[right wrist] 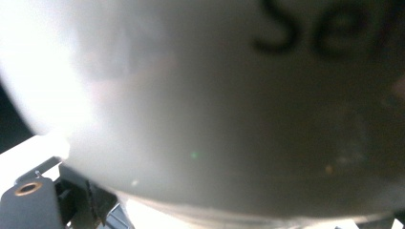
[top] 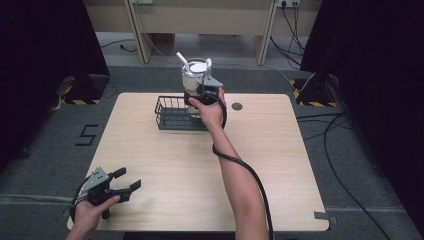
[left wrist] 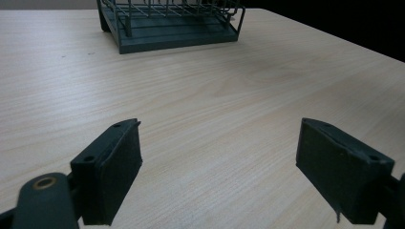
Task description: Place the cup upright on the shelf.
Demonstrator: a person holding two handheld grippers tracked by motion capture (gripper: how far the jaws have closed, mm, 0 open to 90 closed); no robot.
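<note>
Metal cup (top: 192, 76) with a white lid and a white straw (top: 182, 61), held up just above the far right end of the dark wire basket (top: 172, 113); whether its base touches the basket rim cannot be told from the high view. In the right gripper view the cup wall (right wrist: 215, 95) sits hard against the lens, pale and blurred, dark lettering at upper right. Right tool (top: 204, 90) reaches in from the near side and looks clamped on the cup, though its jaws are hidden behind the hand (top: 211, 111) and the cup, so the width of the grip cannot be read. Judged step: cup carried at the basket, either being lowered in or lifted out; direction not readable. Next move calls for keeping the cup upright, so that lid and straw stay level, and clearing the basket's wire wall. Left tool (top: 119, 186) rests idle at the near left corner of the surface (top: 280, 175), jaws spread wide, holding nothing; its fingers (left wrist: 114, 171) frame bare wood, basket (left wrist: 172, 28) well ahead. Small dark round spot (top: 237, 106) on the surface right of the basket. Cable (top: 250, 180) trails along the right forearm. Nothing else obstructs.
</note>
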